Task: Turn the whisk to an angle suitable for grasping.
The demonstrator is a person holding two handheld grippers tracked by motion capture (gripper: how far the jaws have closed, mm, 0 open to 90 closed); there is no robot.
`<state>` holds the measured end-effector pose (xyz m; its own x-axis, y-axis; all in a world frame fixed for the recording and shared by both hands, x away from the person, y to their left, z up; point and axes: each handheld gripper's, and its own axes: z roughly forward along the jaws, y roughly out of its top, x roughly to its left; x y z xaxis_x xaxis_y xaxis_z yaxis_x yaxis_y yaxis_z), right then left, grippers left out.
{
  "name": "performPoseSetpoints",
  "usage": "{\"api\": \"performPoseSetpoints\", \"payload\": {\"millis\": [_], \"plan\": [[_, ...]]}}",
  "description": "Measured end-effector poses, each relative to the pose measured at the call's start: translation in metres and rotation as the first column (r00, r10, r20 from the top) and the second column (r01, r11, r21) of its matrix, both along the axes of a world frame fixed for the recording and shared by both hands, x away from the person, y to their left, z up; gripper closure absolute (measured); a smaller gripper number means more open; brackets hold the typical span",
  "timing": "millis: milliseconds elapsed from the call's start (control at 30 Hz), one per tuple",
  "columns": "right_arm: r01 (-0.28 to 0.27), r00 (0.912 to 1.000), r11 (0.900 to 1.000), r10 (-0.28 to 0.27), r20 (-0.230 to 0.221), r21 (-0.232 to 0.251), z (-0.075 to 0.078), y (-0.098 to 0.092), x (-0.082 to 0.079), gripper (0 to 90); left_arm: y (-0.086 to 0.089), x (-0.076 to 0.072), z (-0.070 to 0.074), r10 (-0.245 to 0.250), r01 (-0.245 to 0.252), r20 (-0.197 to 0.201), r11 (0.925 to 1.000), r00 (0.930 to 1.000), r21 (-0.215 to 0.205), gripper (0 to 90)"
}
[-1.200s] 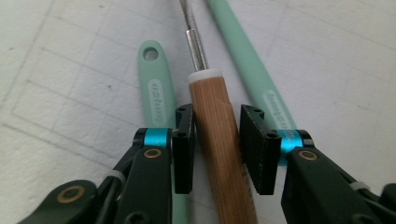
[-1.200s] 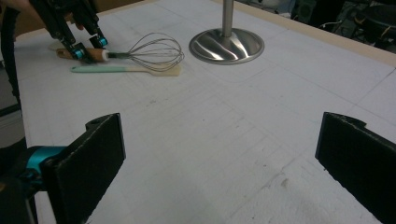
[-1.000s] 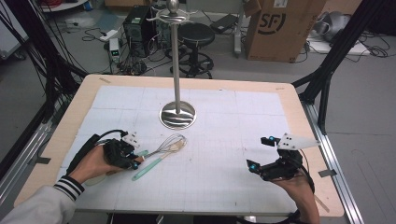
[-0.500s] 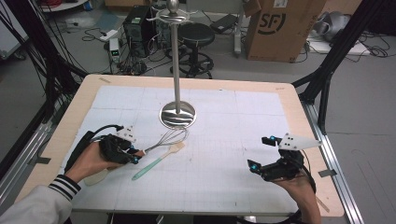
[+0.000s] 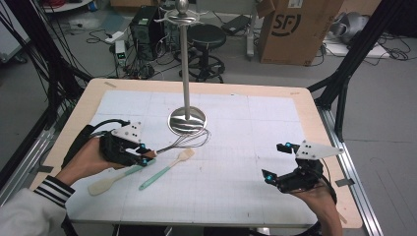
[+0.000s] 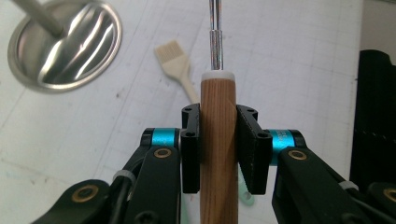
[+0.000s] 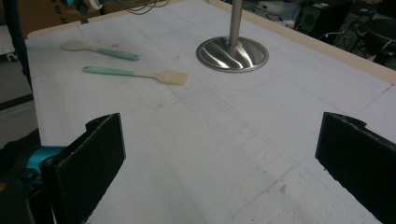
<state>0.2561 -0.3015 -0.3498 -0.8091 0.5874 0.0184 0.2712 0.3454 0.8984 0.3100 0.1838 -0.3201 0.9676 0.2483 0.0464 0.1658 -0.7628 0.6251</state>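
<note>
1. The counter point(image 5: 295, 105) carries a white gridded mat, and you work from its near edge with a set of tongs in each hand.
2. The hanging stand point(image 5: 186, 73) rises from a round steel base at the middle of the mat, its hooks at the top of the pole.
3. Your left tongs point(image 5: 146, 156) pinch the whisk point(image 5: 189, 140) by its wooden handle point(image 6: 218, 140), pads pressed on both sides; the wire head points toward the stand's base and looks lifted clear of the mat.
4. Your right tongs point(image 5: 278, 162) are spread wide over bare mat at the near right, holding nothing.
5. The spatula point(image 5: 110, 179) lies just beside your left hand, and the pastry brush point(image 5: 167, 169) lies near it, both flat on the mat with mint handles.
6. Judged from this, the step in hand is carrying the whisk up to a hook on the stand. The next move calls for raising it well higher, bringing the handle's end to a hook, and keeping the pinch firm so the round handle does not roll.
</note>
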Motion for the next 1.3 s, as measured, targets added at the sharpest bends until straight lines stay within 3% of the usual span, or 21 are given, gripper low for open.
{"api": "performPoseSetpoints", "payload": {"millis": [300,633,900,1100,1300], "plan": [[-0.035,0.9992,0.999,0.036,0.016,-0.013,0.009,0.003,-0.005,0.1,-0.031,-0.003,0.008,-0.117,0.118,0.028,0.9929,0.9927,-0.014,72.8],[-0.035,0.999,0.999,0.036,0.028,-0.007,0.014,0.001,-0.008,0.1,-0.059,0.007,-0.004,-0.166,0.167,0.026,0.9831,0.9858,-0.074,72.8],[-0.049,0.9982,0.999,0.05,0.034,-0.015,0.015,0.001,-0.009,0.1,-0.084,0.011,-0.021,-0.198,0.198,0.0,0.9792,0.9802,-0.047,72.8],[-0.061,0.9979,0.998,0.062,0.02,-0.027,0.014,0.003,-0.008,0.1,-0.107,0.012,-0.036,-0.239,0.239,-0.008,0.9705,0.9709,-0.033,72.8],[-0.08,0.9966,0.996,0.081,0.015,-0.047,0.014,0.008,-0.006,0.1,-0.135,0.016,-0.053,-0.283,0.282,-0.007,0.9582,0.9591,-0.047,72.7]]}}
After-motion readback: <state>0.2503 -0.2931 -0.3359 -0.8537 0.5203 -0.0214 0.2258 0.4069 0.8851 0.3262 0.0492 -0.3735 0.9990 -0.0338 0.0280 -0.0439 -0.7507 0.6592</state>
